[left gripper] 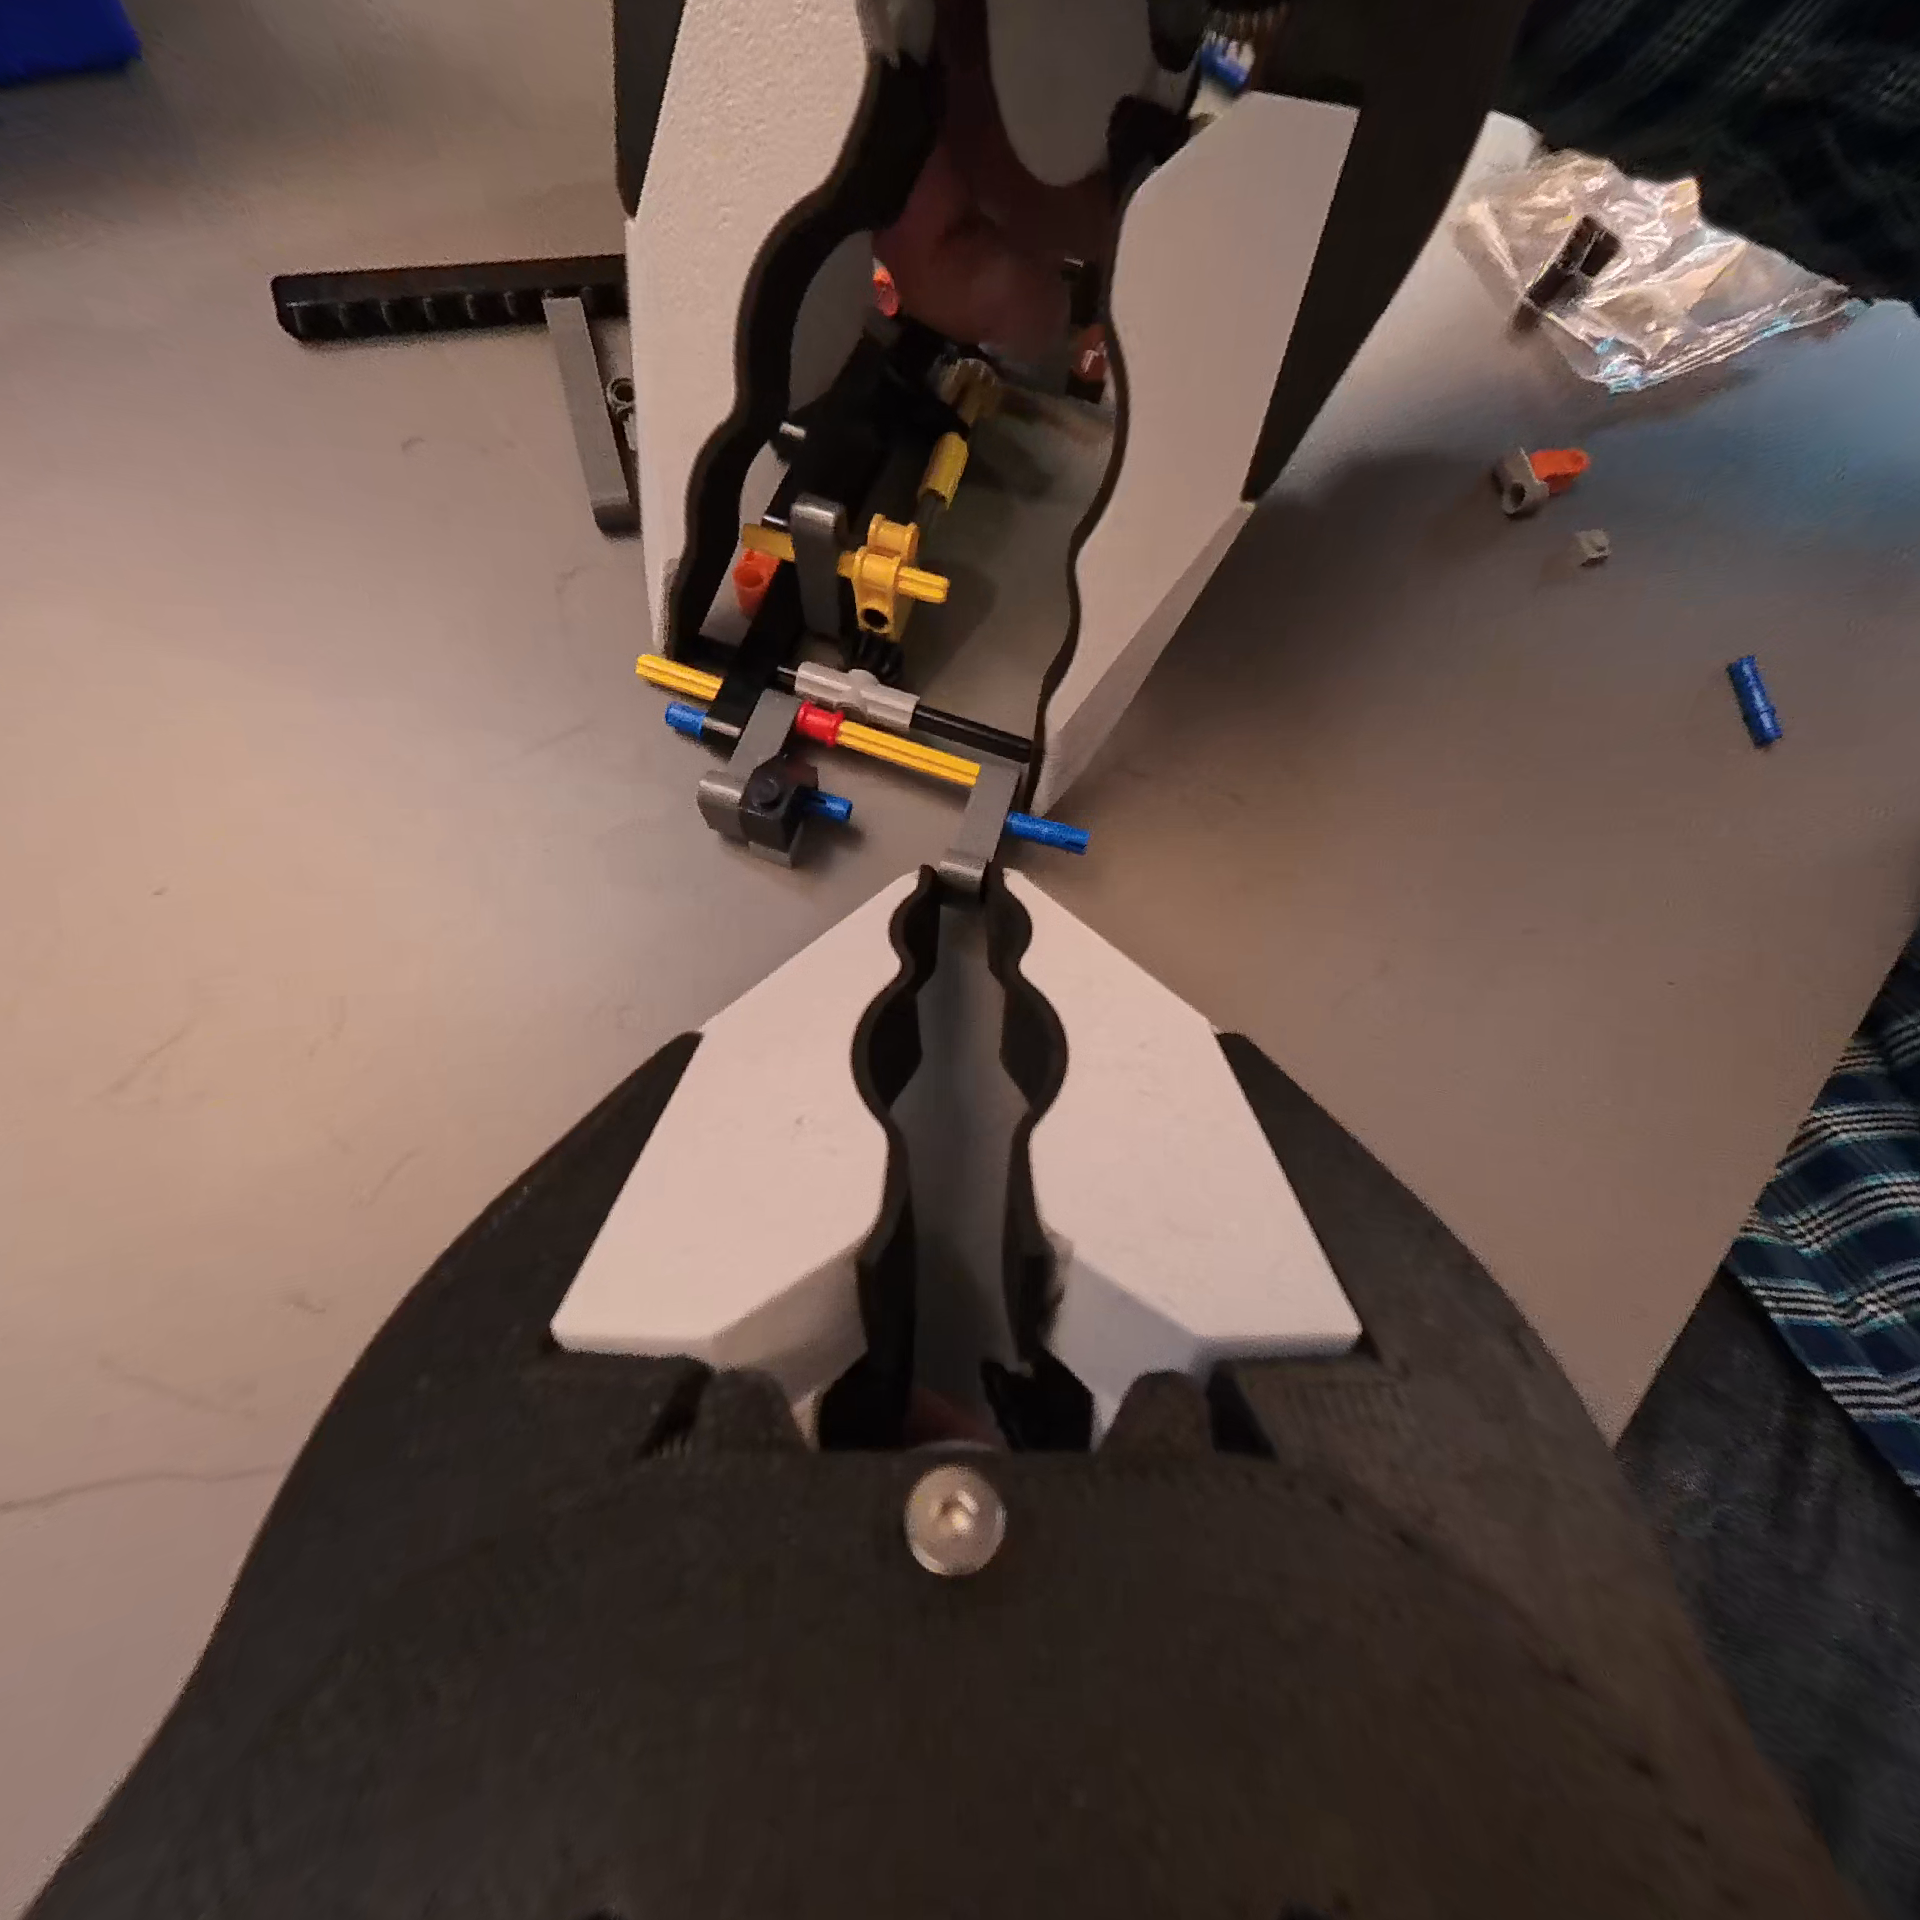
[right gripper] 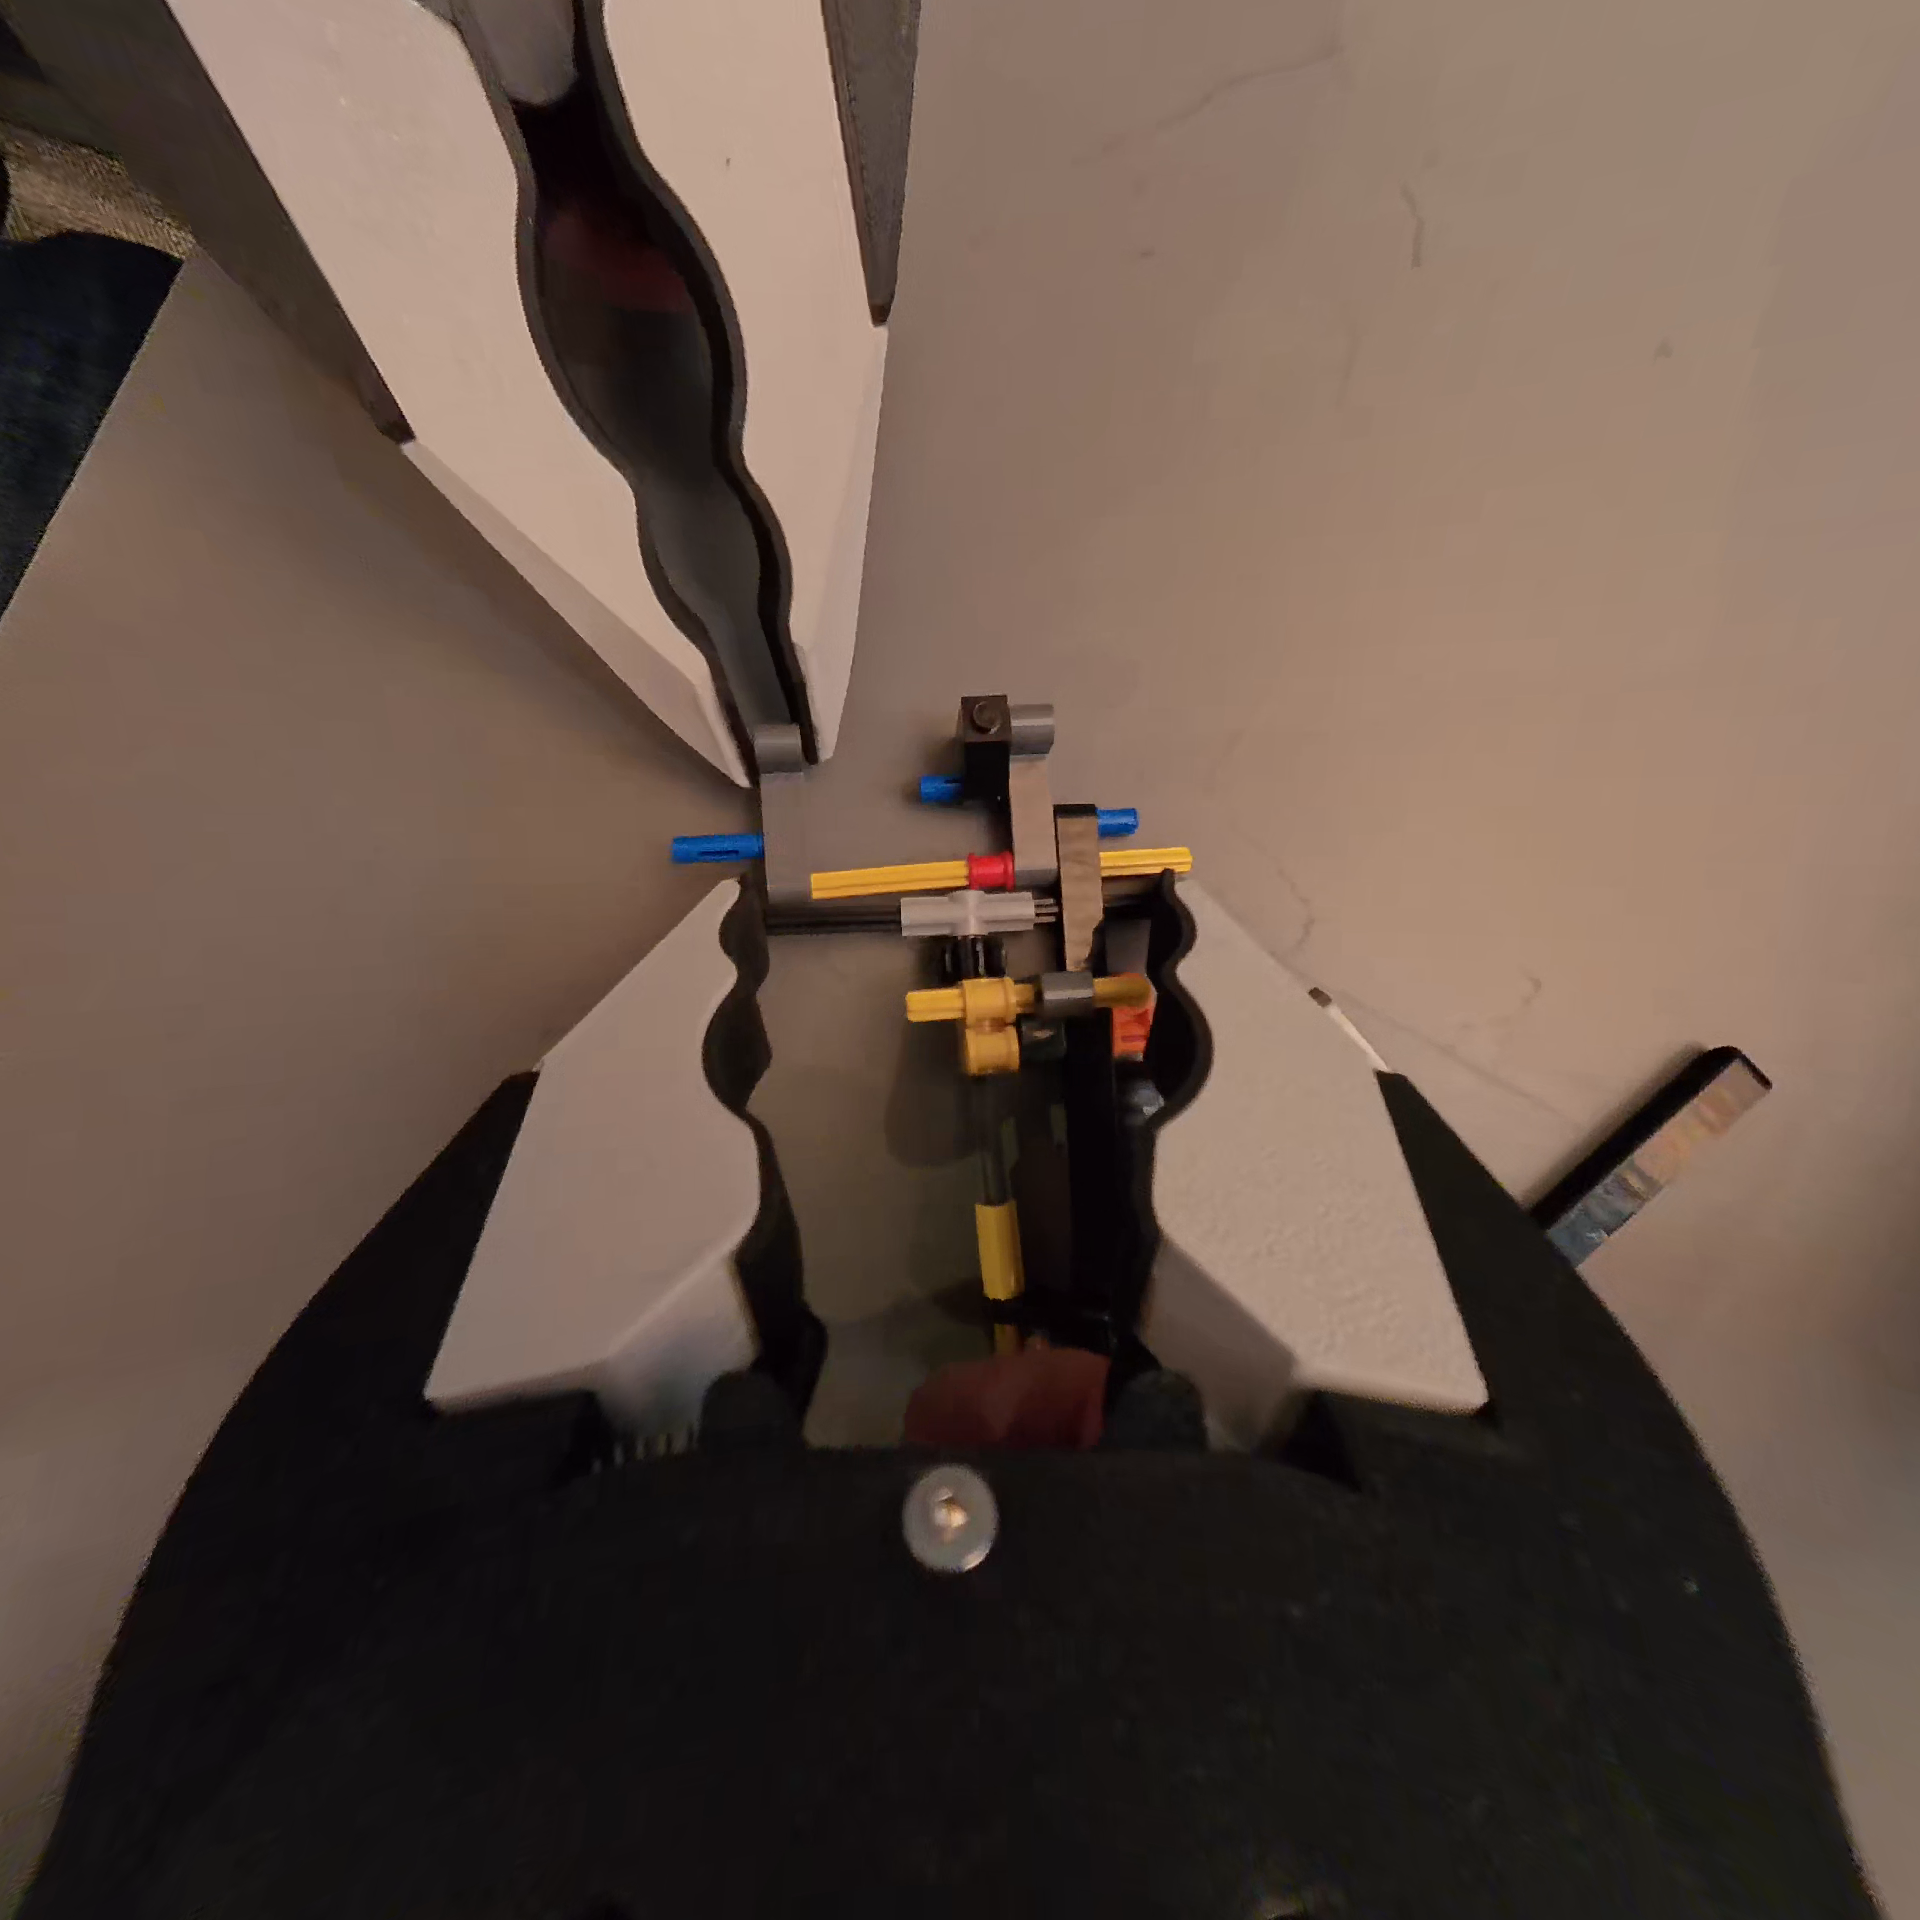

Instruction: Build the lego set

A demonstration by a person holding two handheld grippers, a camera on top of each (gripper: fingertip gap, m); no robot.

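- Worktop [left gripper: 260,1039]: a plain grey surface carrying all parts. A person's plaid sleeve [left gripper: 1860,1195] shows at its right edge in the left wrist view.
- Right hand-held gripper [right gripper: 961,914]: its fingers are spread around the lego assembly [right gripper: 1039,935]. The right-hand finger lies against the black beam side; whether the left-hand finger touches anything cannot be told.
- Left hand-held gripper [left gripper: 961,883]: its fingers are pressed together on the end of a grey beam [left gripper: 982,821] at the near corner of the assembly, pinching it at the tips.
- Lego assembly, on the worktop between the two grippers: a long black beam, yellow axles, a red bush [left gripper: 819,722], a light grey connector [left gripper: 857,691] on a black axle, a yellow joint piece [left gripper: 888,571], and blue pins [left gripper: 1044,831] projecting from the grey beams.
- Long black toothed beam [left gripper: 447,307]: flat on the worktop to the left in the left wrist view, with a grey beam [left gripper: 603,405] lying across its near edge.
- Clear plastic bag [left gripper: 1621,270]: crumpled at upper right, with a dark piece inside.
- Loose parts to the right, well apart from the assembly: an orange-and-grey connector [left gripper: 1538,478], a small grey piece [left gripper: 1590,543], a single blue pin [left gripper: 1754,701].
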